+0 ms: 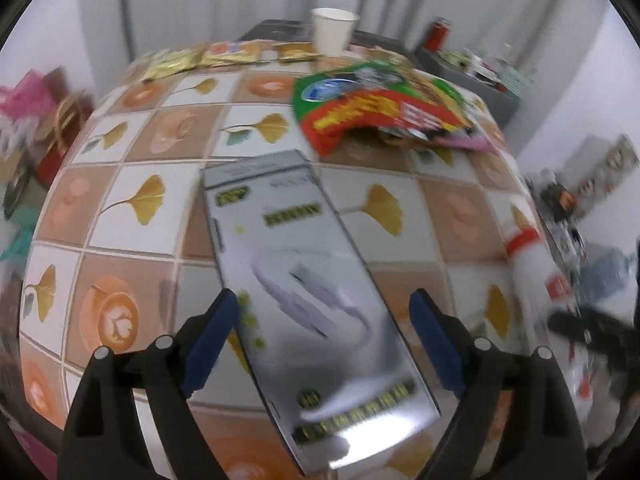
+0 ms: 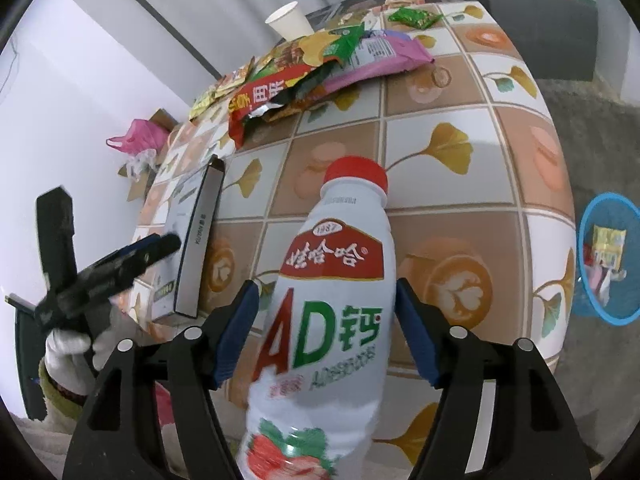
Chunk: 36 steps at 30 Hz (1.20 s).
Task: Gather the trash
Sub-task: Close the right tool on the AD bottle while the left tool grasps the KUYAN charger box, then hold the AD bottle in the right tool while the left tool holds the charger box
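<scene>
Now working on two pieces of trash at once, neither gripped yet. Hovering the left gripper (image 1: 325, 300) over the flat grey box (image 1: 288, 248) lying on the worktop (image 2: 440, 160), jaws spread wide, one pad close to the box's long edge and the other apart from it. Straddling the white bottle (image 2: 332, 280) with the right gripper (image 2: 324, 292), also spread, a slit of worktop showing beside one pad. For the box, probably needing centring across its narrow width before squeezing, glossy card likely slipping when caught on a corner. For the bottle, aiming at the wide body, not the red cap, and closing gently. Keeping in mind the blue basin (image 2: 580, 248) on the floor as the likely dropping place.
</scene>
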Motion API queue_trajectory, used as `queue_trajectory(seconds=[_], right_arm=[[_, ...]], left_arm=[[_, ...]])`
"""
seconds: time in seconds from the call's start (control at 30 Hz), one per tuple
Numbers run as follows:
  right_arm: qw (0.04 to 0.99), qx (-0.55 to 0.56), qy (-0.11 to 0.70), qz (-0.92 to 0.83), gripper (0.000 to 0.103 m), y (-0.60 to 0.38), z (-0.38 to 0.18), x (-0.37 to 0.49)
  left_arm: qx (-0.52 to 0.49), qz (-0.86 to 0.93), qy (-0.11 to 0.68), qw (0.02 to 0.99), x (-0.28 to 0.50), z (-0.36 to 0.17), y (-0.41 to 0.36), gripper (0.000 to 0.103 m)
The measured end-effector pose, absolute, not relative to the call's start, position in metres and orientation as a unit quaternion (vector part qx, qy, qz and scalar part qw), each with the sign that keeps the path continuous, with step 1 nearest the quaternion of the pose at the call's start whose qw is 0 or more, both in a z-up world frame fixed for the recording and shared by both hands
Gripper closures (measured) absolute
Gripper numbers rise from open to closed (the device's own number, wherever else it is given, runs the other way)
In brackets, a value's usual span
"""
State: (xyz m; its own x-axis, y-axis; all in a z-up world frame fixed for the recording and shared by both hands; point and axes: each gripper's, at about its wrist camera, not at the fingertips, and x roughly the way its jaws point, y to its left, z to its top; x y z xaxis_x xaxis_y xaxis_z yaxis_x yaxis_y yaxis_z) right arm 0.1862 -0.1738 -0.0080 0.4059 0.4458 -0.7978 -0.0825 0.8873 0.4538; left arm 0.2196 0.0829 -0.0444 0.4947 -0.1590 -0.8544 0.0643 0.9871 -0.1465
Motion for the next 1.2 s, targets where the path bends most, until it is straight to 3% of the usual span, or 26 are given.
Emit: queue_trajectory(seconds=[0.47, 1.2], right_arm=[[0.825, 0.166, 0.519, 0.148, 0.032, -0.173, -0.011, 0.189], [0.82, 0.145, 0.541, 0.119, 0.032, -0.17, -0.019, 0.186]], left_arm=[[-0.041, -0.033, 0.519, 0.853, 0.244, -0.068, 0.083, 0.015], [0.027, -0.14, 0.519, 0.843, 0.217, -0.068, 0.022, 0.016]])
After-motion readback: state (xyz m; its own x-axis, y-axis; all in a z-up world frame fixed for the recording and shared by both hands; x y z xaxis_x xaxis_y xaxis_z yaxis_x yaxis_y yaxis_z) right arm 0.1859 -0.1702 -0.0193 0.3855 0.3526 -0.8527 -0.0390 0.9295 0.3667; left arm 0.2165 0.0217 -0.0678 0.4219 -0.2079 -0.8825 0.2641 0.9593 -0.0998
